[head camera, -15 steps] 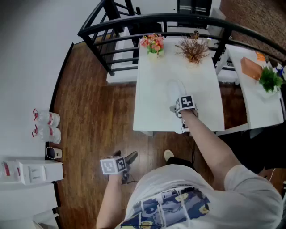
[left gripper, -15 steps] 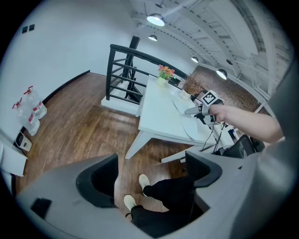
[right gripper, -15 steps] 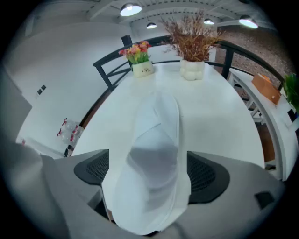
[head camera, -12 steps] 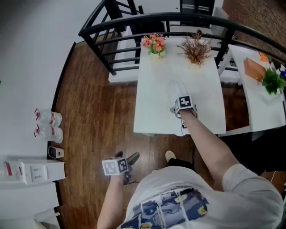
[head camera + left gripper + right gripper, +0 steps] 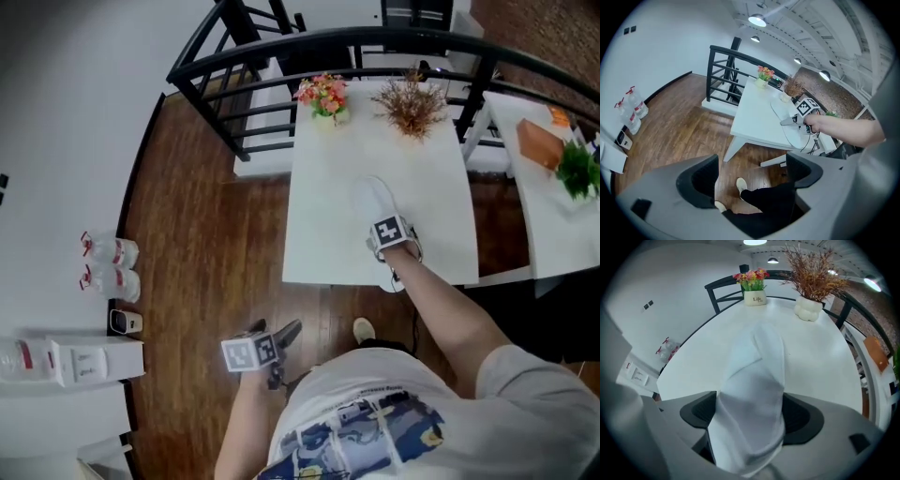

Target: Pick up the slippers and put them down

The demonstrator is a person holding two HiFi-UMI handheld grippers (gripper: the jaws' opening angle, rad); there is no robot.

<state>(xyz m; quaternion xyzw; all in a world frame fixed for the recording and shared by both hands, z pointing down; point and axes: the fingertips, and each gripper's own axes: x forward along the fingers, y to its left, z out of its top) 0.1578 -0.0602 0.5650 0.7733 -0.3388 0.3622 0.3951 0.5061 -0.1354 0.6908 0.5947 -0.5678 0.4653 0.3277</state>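
Right tool [image 5: 750, 416] clamped on white slipper [image 5: 757, 371], lower centre of worktop [image 5: 328, 187]. Left tool [image 5: 752, 176] jaws apart, empty, above floor. Judgement: grasp made, put-down pending.

A dark brown wooden plank floor [image 5: 206, 234] meets a plain white wall [image 5: 66, 112] on the left. A white rectangular table [image 5: 328, 225] stands on this floor, its far edge near a black metal railing [image 5: 375, 36]. A second white table [image 5: 542, 234] stands just beside its right edge. Round ceiling lamps [image 5: 757, 19] are lit.
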